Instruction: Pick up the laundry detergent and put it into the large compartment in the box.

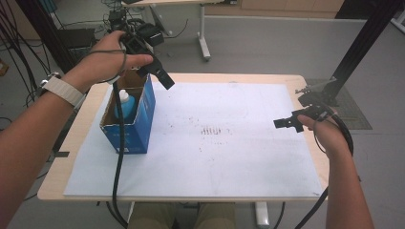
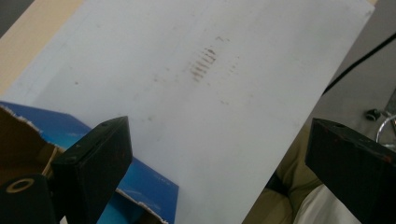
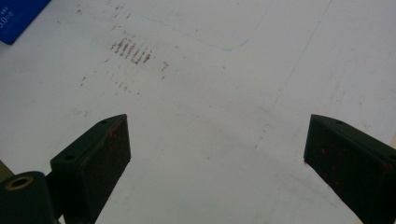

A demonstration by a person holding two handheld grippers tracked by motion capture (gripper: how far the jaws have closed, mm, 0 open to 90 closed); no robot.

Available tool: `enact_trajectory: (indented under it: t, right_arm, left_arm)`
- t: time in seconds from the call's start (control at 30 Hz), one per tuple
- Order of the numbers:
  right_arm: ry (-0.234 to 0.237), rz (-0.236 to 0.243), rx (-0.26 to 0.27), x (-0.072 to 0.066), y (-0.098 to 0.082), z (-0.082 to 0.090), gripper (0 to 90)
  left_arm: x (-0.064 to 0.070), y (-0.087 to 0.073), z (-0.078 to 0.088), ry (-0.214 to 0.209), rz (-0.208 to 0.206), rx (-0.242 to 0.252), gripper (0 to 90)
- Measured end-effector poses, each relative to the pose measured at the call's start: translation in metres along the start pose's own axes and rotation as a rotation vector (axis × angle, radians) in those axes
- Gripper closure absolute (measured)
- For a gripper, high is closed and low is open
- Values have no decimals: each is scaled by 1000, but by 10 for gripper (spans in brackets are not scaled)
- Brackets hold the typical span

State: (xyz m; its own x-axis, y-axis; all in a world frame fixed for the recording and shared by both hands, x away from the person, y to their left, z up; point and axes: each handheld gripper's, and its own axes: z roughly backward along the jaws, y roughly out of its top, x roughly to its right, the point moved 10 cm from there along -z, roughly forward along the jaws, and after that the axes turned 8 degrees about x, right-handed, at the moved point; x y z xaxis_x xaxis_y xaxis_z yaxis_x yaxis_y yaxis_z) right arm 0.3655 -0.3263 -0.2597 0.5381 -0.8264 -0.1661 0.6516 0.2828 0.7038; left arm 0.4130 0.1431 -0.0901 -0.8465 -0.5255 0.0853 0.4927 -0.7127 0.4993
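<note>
Entering from the bottom edge of the high view, both forearms are cut off at the frame. Right gripper (image 1: pixel 288 122) hangs above the right part of the white sheet (image 1: pixel 229 162), near the table's right edge; its own view has the jaws spread wide with bare paper between them, nothing held. Brown smudge marks (image 1: pixel 209 130) sit mid-sheet, too faint to read as anything. Blue cardboard box (image 1: pixel 138 126) stands open-topped at the sheet's left side; a white bottle with a blue body (image 1: pixel 125 101) stands inside, mostly hidden by the box walls and a trailing cable. Left gripper (image 1: pixel 161 75) hovers just above the box's far right corner, jaws wide apart and empty; its view catches the torn box rim (image 2: pixel 140 200) at lower left. Wooden table (image 1: pixel 57 176) edge shows around the sheet. Floor clutter beyond is hard to make out.
</note>
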Motion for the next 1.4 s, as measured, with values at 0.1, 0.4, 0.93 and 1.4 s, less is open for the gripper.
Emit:
enact_trajectory:
  t: [0.1, 0.4, 0.93, 1.4]
  right_arm:
    - [-1, -1, -1, 0, 0, 0, 71]
    - [4, -2, -2, -3, 0, -3, 71]
    - [3, -7, 8, -4, -2, 0, 69]
    - [1, -9, 7, -6, -2, 1, 68]
  left_arm:
    - [5, 1, -7, -39, -51, -25, 78]
    - [23, 0, -29, -129, -192, -69, 76]
    - [42, -3, -47, -167, -317, -101, 79]
    - [49, -6, -56, -177, -341, -95, 82]
